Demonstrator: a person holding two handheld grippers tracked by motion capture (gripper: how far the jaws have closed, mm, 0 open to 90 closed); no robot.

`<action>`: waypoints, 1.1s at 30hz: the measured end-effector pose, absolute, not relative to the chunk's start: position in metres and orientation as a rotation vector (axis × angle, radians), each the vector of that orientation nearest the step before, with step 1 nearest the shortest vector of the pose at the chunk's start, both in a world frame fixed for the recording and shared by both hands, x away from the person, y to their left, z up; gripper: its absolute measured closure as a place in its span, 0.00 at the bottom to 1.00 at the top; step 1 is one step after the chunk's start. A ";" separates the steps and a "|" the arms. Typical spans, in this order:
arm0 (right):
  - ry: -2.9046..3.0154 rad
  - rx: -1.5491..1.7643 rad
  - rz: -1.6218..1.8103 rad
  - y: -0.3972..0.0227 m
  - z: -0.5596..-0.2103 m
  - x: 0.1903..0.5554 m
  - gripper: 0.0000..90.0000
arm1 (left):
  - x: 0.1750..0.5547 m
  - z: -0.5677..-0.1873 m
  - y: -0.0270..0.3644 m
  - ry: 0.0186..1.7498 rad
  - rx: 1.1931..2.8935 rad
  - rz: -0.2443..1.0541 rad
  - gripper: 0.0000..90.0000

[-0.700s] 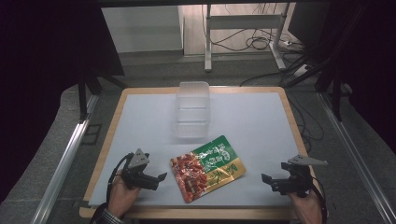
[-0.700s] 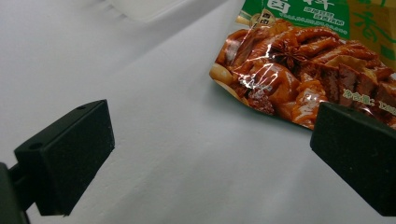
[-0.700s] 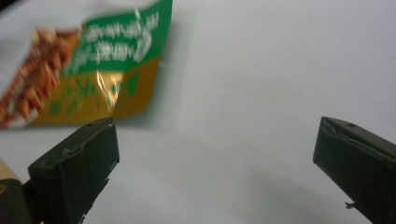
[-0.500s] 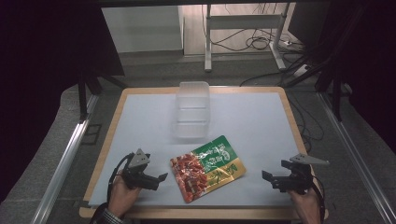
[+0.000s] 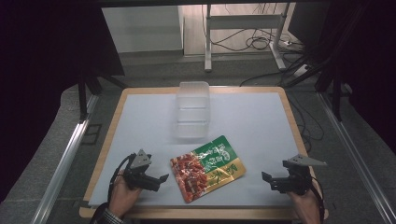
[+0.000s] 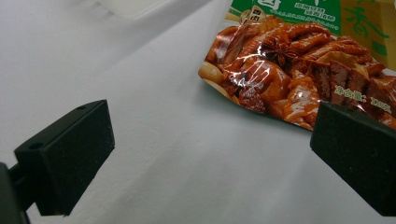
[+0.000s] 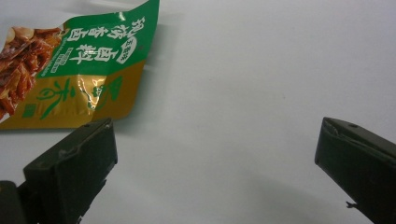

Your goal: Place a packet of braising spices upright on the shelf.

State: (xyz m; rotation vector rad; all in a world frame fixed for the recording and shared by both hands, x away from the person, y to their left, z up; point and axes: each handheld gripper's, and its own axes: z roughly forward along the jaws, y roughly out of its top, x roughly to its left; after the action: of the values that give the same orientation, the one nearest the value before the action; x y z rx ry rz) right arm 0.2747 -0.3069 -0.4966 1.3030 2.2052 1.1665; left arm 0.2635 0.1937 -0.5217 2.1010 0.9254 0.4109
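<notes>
A flat food packet [image 5: 207,166] printed green, gold and red lies on the white table near its front edge. My left gripper [image 5: 161,179] sits just left of it, open, jaws pointing at the packet's red end [image 6: 299,79] with nothing between them. My right gripper [image 5: 267,178] rests to the packet's right, a gap away, open and empty; the packet's green and gold end [image 7: 88,70] lies ahead and to the left of its jaws. A clear plastic box [image 5: 192,109] stands behind the packet, toward the table's middle back.
The white table top [image 5: 252,126] has a wooden rim [image 5: 109,133]. Metal rails run along both sides on the floor. Cables and a metal frame [image 5: 243,23] lie beyond the far edge.
The right gripper has shifted slightly toward the front edge of the table. The left gripper and the packet have stayed put.
</notes>
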 end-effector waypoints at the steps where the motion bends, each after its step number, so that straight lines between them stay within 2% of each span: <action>1: 2.204 1.303 1.166 -0.306 -0.497 0.275 0.00 | 0.263 -0.522 0.194 0.926 2.102 0.412 0.00; 33: 2.252 1.152 1.173 -0.281 -0.498 0.281 0.00 | 0.264 -0.521 0.195 0.949 2.093 0.437 0.00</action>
State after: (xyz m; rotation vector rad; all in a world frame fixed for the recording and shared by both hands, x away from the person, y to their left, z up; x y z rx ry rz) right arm 0.2814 -0.2811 -0.4975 1.1521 2.2521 1.1728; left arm 0.2637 0.1951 -0.5213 2.0933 0.9486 0.4368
